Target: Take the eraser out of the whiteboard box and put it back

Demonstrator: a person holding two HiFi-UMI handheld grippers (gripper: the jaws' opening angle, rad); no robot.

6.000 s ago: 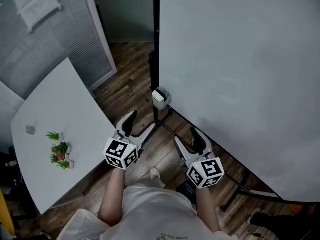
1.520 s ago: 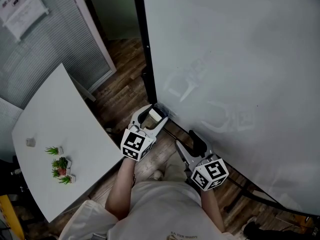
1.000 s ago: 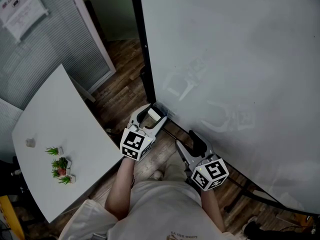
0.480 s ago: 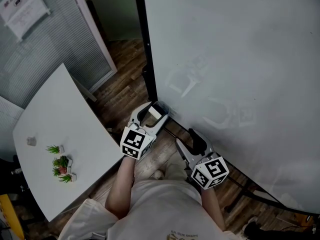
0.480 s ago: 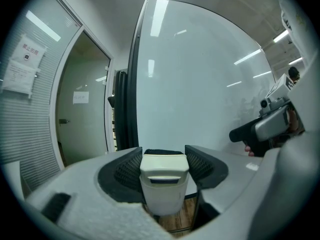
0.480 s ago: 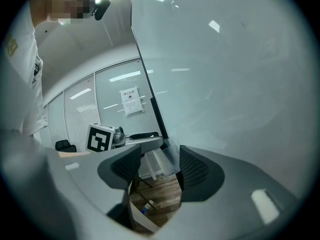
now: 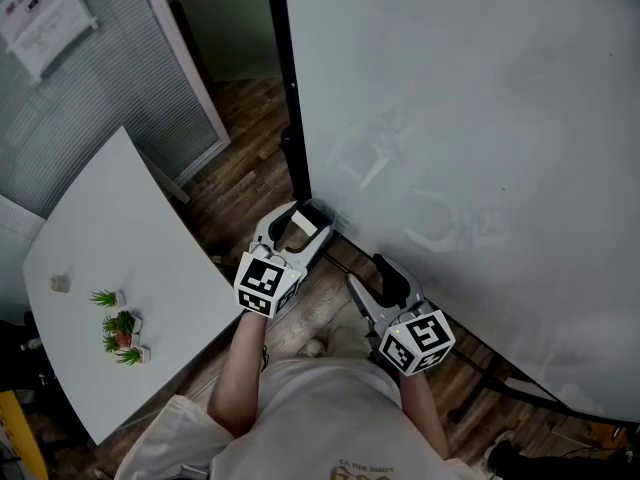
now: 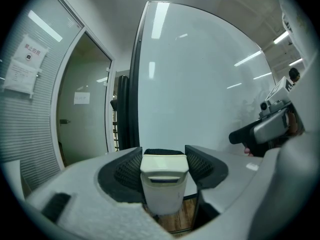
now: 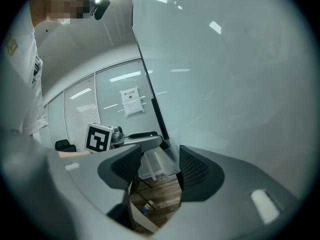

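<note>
Eraser (image 8: 163,184) clamped between the pads of the left claw (image 8: 163,157), beside the box (image 9: 161,166) at the whiteboard's (image 7: 450,118) lower left corner. Take-out looks done. Next: line up over the box, lower in, release. Right claw (image 7: 367,271) open, holding nothing.

There is one whiteboard (image 7: 470,118), one eraser (image 8: 164,176), one clear box (image 9: 161,165), one wall notice (image 7: 45,13), and one table (image 7: 110,218) bearing three potted plants (image 7: 121,323) and one small grey object (image 7: 62,284).
</note>
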